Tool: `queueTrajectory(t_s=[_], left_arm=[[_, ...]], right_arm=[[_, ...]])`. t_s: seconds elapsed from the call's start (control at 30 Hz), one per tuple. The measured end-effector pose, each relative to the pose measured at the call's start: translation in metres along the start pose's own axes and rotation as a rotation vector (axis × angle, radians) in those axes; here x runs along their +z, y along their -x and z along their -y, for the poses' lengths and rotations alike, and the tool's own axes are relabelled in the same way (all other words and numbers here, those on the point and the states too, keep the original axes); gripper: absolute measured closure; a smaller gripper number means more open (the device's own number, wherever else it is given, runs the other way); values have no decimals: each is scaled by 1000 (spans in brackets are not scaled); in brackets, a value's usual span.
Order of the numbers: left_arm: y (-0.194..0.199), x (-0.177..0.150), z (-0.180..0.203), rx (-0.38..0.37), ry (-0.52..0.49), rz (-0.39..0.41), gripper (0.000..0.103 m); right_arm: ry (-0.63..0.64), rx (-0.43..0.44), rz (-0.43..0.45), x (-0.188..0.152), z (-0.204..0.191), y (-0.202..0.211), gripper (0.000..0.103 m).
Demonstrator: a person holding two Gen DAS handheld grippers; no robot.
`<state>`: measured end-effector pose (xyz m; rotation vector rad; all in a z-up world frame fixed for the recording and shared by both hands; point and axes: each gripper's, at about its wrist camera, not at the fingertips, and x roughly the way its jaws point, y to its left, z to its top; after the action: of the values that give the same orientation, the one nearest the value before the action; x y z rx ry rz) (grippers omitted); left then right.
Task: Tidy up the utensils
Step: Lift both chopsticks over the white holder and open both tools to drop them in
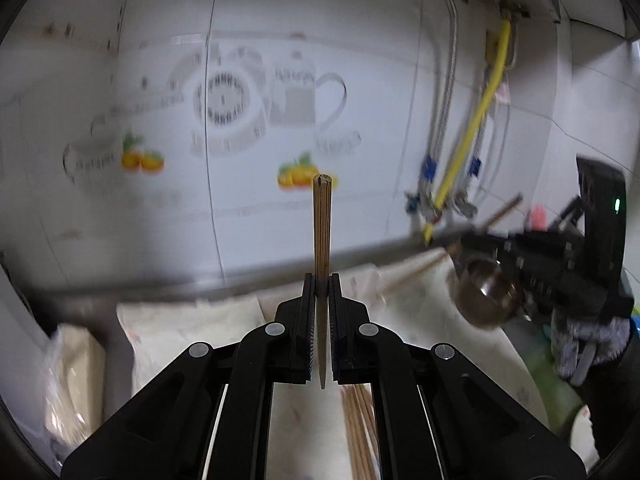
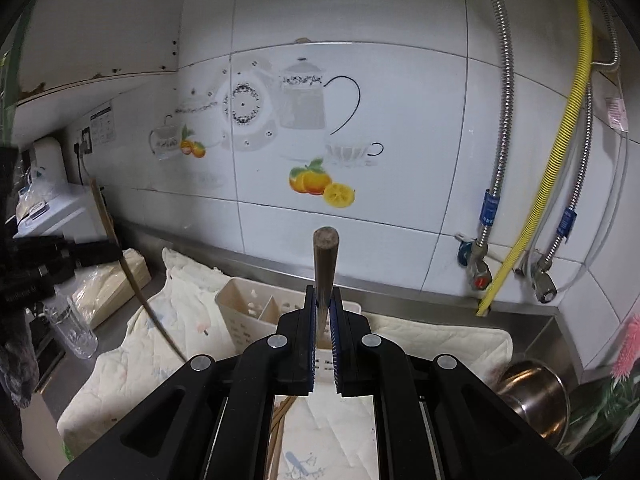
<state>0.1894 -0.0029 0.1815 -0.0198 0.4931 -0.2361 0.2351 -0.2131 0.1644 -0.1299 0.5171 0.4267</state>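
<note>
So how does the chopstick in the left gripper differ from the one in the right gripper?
The left chopstick has a ridged, squarish top end with a chipped tip; the right chopstick has a smooth, round top end. The left one looks yellowish brown, the right one greyer brown. Both stand upright, each clamped between the fingers of its gripper, left and right.

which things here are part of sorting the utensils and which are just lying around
Job: left gripper shut on a chopstick; right gripper shut on another chopstick; loose chopsticks; caddy.

Lying about: cloth, pot, bottle, hoses.
</note>
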Motion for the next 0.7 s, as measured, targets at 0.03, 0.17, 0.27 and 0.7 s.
queueTrajectory(t_s=[0.03,0.17,0.27,0.7], left_arm=[[-2,8,-1,10,0,13,98],[-19,36,-13,20,19,44,98],[-35,51,-20,48,32,66,98],[-125,20,-52,53,103,-105,97]], right_arm=[[2,-7,-8,2,1,-5,97],[-8,-24,-38,6,7,-26,97],[-26,-15,-50,5,12,-40,97],[-26,-21,-143,-13,14,-92,96]])
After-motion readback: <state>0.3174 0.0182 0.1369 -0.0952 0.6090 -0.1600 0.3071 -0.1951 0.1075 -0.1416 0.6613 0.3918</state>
